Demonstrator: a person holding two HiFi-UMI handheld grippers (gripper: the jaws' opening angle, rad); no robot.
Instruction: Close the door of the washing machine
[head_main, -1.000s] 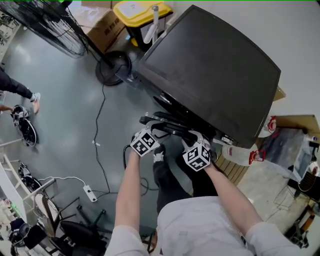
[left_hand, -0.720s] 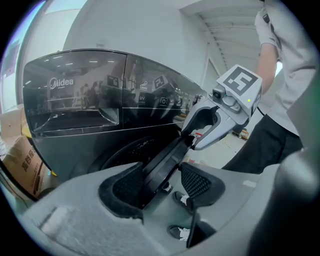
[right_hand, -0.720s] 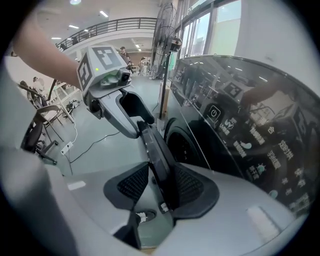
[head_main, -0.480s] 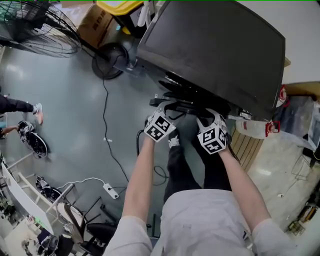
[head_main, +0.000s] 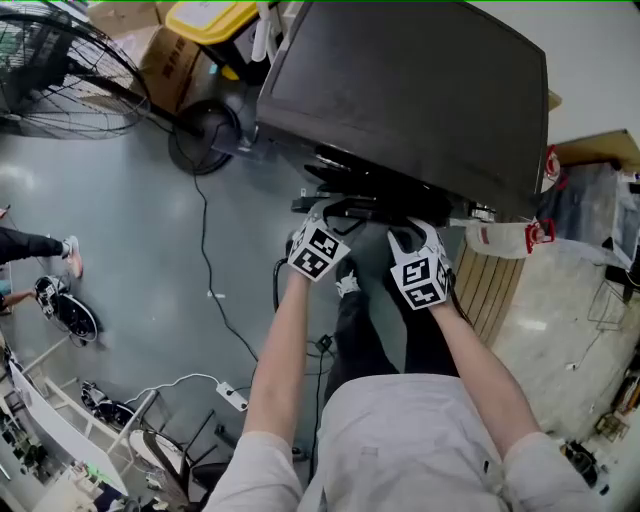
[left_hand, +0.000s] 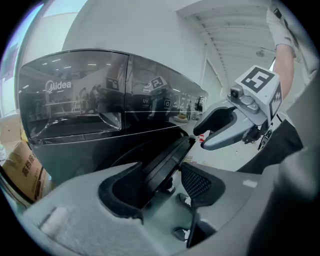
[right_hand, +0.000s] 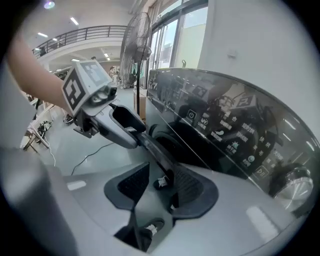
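Observation:
The black washing machine (head_main: 400, 100) stands in front of me with its round door (head_main: 352, 206) ajar. In the head view my left gripper (head_main: 326, 214) and right gripper (head_main: 404, 232) both reach the door's rim, side by side. In the left gripper view the dark door edge (left_hand: 165, 159) runs between the jaws of the left gripper (left_hand: 167, 176) and touches both pads. In the right gripper view the door's edge (right_hand: 150, 147) fills the gap at the tips of the right gripper (right_hand: 163, 176), whose jaws have just been closing on it.
A standing fan (head_main: 60, 60), a cardboard box (head_main: 170, 60) and a yellow bin (head_main: 205, 15) are to the machine's left. Cables (head_main: 205, 260) and a power strip (head_main: 235, 395) lie on the floor. A white jug (head_main: 500, 240) and wooden slats (head_main: 490, 295) are to the right.
The head view has shifted, so the machine now sits higher and more to the left. Both grippers stay at the door's rim, and the right gripper's marker cube has rolled.

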